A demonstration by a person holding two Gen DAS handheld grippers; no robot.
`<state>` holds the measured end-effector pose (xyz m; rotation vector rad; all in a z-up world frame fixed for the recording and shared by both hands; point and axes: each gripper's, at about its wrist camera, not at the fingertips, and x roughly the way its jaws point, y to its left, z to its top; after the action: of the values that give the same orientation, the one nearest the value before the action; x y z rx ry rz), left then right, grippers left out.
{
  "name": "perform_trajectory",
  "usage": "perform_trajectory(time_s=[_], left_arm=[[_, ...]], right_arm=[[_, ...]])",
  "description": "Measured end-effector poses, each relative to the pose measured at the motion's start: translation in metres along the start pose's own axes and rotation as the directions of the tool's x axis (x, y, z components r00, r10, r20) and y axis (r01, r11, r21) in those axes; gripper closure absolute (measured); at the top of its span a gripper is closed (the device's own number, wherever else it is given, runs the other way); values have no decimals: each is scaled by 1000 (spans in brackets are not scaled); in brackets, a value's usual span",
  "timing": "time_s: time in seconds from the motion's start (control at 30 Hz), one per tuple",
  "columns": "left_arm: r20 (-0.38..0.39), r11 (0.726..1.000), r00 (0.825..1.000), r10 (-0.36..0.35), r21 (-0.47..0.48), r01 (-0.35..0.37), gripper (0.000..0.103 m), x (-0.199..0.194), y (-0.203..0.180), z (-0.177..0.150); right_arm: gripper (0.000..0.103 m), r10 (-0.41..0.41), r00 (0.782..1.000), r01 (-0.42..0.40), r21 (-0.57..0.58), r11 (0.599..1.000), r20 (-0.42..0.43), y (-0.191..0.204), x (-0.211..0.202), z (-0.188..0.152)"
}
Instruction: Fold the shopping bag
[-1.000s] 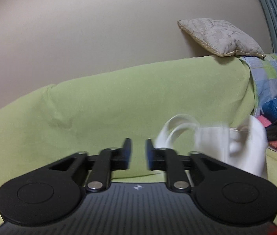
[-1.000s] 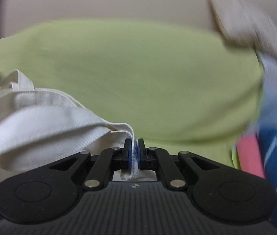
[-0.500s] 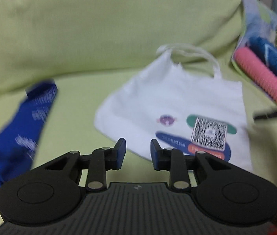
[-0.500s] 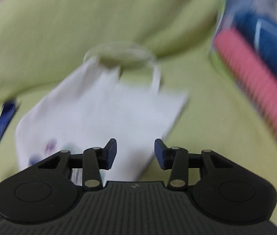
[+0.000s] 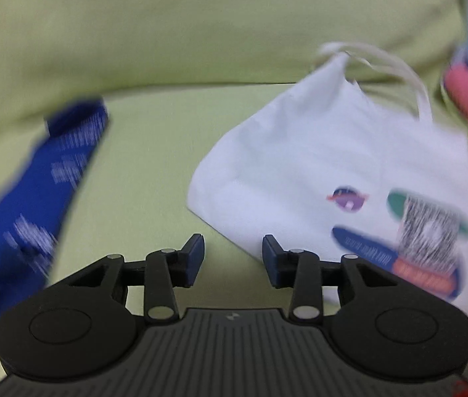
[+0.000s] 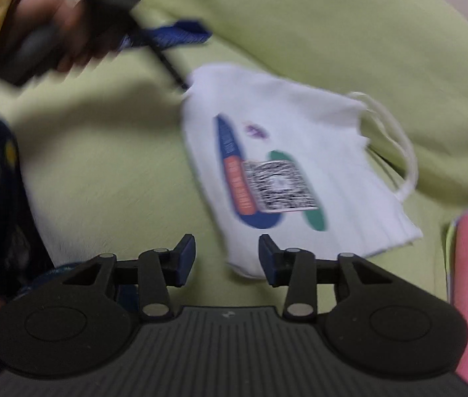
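Left wrist: the bag lies flat, maybe unfolded; both grippers gape empty, next grab an edge.

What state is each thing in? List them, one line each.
White shopping bag: lying flat on the green cover, unfolded, printed side up, handles spread out.
Blue bag: lying on the cover, apart from the white one.
Left hand-held gripper: open, empty.
Right hand-held gripper: open, empty, jaws just closing slightly.

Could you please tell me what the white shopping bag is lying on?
The white shopping bag lies flat on the green sofa cover, printed side up. Whatever is beneath or inside the bag is covered, so that cannot be seen.
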<state>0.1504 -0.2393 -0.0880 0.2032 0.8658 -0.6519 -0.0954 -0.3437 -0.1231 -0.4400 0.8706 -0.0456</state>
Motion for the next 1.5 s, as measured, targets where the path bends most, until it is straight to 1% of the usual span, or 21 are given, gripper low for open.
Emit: perform_trajectory(time_s=[0.07,0.13,0.17,0.23,0.3,0.33,0.4,0.5,0.53,0.67,0.7,0.73,0.83,0.97,1.0,1.03,1.13,1.2,1.23,1.37,1.5], left_arm=[[-25,995,998,-51,-92,48,57,0,8,-2],[-44,989,995,-87,-127,81,58,0,8,-12],[-46,982,992,-121,-153,113,58,-1,7,-19],[-30,949,975,-219,-239,205,58,-1,7,-34],[6,884,946,-325,-353,306,57,4,9,-47],[35,847,931,-364,-402,346,57,6,10,-52],[99,778,907,-409,-482,404,57,10,15,-57],[164,672,867,-470,-570,472,57,17,24,-59],[167,665,865,-473,-576,475,57,17,26,-60],[144,707,887,-439,-553,440,57,14,31,-69],[150,704,885,-442,-553,446,57,12,34,-74],[162,688,879,-448,-565,455,57,11,39,-79],[202,634,876,-439,-621,461,57,9,50,-89],[255,527,851,-460,-692,493,57,22,57,-94],[256,514,847,-467,-700,495,57,23,57,-94],[253,519,848,-466,-697,494,57,23,56,-94],[238,565,860,-452,-670,483,57,14,55,-100],[239,577,867,-437,-665,474,57,5,57,-106],[248,572,869,-429,-669,474,56,1,59,-111],[291,514,857,-425,-702,493,54,-1,71,-120],[285,509,855,-433,-705,493,54,11,68,-106]], right_arm=[[100,-71,997,70,-44,997,-22,11,11,3],[101,-95,995,95,9,995,-17,7,11,3],[101,-77,997,76,81,994,6,-2,4,2],[101,-73,995,62,169,984,62,-19,-15,-3],[100,-91,990,70,186,980,112,-27,-34,-9],[100,-99,988,77,186,980,115,-29,-41,-11],[100,-98,989,77,184,980,107,-32,-51,-16],[100,-100,992,85,178,980,78,-30,-55,-23],[100,-99,992,84,182,980,73,-29,-55,-25],[100,-103,993,89,215,973,55,-30,-48,-26],[100,-101,994,86,229,970,52,-34,-45,-25],[100,-99,994,84,243,966,50,-37,-42,-25],[100,-92,995,80,248,965,40,-42,-37,-24],[100,-103,994,96,202,975,23,-36,-34,-24],[100,-106,994,100,201,974,18,-36,-33,-24],[100,-108,994,103,204,973,13,-37,-33,-24],[100,-112,994,106,219,970,11,-40,-34,-25],[100,-112,994,107,223,969,10,-41,-33,-26],[100,-111,994,106,224,969,9,-42,-33,-26],[97,-104,995,100,212,972,7,-40,-30,-27],[97,-106,994,105,194,975,-4,-35,-27,-27]])
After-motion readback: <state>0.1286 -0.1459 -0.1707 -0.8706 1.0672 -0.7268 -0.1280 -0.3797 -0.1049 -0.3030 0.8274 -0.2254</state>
